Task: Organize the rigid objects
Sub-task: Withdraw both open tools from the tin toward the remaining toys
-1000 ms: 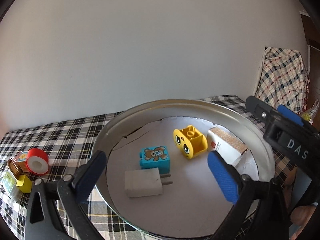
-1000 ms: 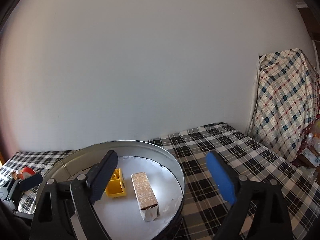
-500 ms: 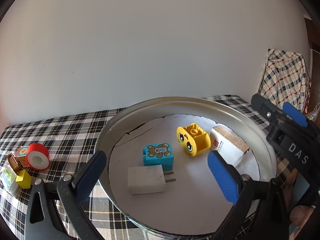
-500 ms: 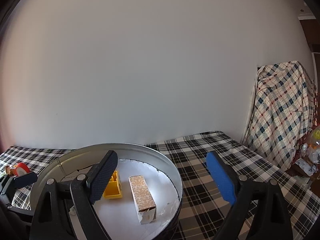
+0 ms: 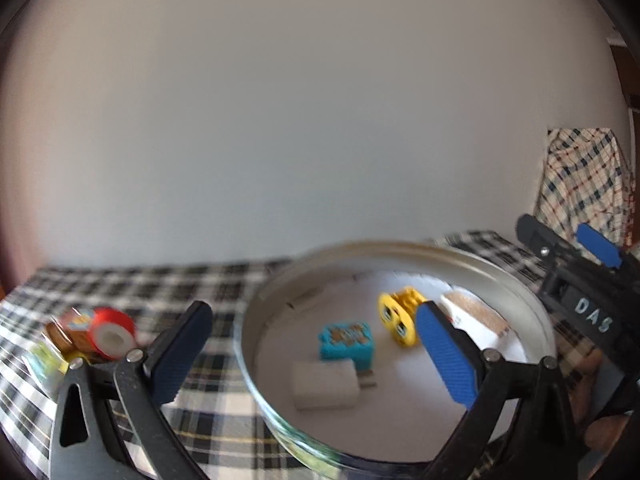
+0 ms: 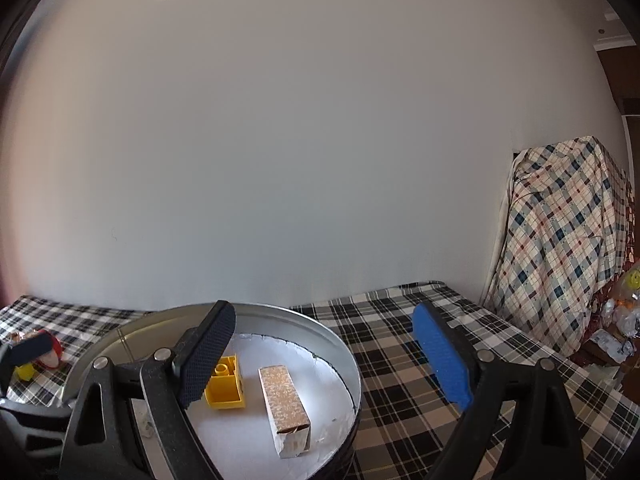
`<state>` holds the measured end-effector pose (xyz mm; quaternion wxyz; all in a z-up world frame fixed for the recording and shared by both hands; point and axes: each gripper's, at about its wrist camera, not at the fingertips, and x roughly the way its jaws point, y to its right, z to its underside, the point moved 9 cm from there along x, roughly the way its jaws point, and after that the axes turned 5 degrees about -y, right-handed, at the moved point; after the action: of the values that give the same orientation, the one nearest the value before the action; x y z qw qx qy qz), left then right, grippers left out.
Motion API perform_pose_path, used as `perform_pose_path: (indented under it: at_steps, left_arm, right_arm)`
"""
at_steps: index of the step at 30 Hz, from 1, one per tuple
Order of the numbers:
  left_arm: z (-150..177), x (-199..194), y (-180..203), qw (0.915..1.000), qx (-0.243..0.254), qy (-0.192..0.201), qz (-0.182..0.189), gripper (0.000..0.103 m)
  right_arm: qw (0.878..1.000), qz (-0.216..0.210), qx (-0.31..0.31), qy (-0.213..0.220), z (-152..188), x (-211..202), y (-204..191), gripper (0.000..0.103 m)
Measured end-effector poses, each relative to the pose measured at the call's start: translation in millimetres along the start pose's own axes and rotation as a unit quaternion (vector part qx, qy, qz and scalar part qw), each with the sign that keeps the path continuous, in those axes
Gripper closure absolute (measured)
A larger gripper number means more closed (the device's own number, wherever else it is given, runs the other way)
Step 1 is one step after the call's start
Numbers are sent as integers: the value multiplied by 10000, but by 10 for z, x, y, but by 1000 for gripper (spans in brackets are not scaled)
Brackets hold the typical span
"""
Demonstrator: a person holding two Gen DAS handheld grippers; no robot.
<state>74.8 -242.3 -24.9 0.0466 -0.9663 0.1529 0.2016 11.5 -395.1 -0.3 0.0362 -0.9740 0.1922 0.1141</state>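
A round metal tin [image 5: 520, 292] stands on the checked cloth. It holds a white charger plug [image 5: 325, 385], a blue bear brick [image 5: 347, 340], a yellow face brick [image 5: 400, 316] and a patterned small box [image 5: 476, 314]. My left gripper [image 5: 310, 354] hangs open over the tin's left rim, nothing between its fingers. My right gripper [image 6: 324, 354] is open too, above the tin's right rim [image 6: 352, 364]; the yellow brick [image 6: 225, 386] and box [image 6: 285, 408] lie below it. In the left wrist view the right gripper [image 5: 576, 268] shows at the right edge.
A red tape roll [image 5: 112, 332], a small yellow piece [image 5: 76, 358] and other little items lie on the cloth left of the tin. A chair draped in checked fabric [image 6: 560, 240] stands at the right. A plain wall runs behind the table.
The left wrist view has swung left and tilted up, so the tin sits lower and further right and the tape roll has come nearer. The right view tilted up slightly. Both grippers stay open.
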Motion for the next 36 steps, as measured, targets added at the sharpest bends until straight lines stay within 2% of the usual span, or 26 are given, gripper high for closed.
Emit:
perform_pose_path:
  at_steps: [5, 13, 18, 25, 30, 36]
  left_arm:
    - [-21, -16, -14, 9999, 99, 74, -84, 0]
    - [-112, -201, -84, 9970, 269, 619, -385, 0]
    - [-112, -226, -50, 9970, 339, 618, -331, 0]
    - [-131, -337, -45, 9942, 521, 851, -392, 0]
    - [-87, -350, -97, 9953, 562, 732, -309, 0]
    - [-5, -356, -310, 9977, 439, 473, -191, 0]
  right_arm:
    - [9989, -30, 276, 368, -90, -125, 104, 11]
    - [9923, 113, 504, 1124, -223, -369, 213, 6]
    - [9933, 148, 330, 1093, -196, -371, 141, 6]
    - [9924, 188, 122, 1210, -184, -460, 19, 6]
    - [9911, 344, 277, 1259, -179, -518, 74, 6]
    - [9923, 287, 664, 1009, -120, -478, 105, 6]
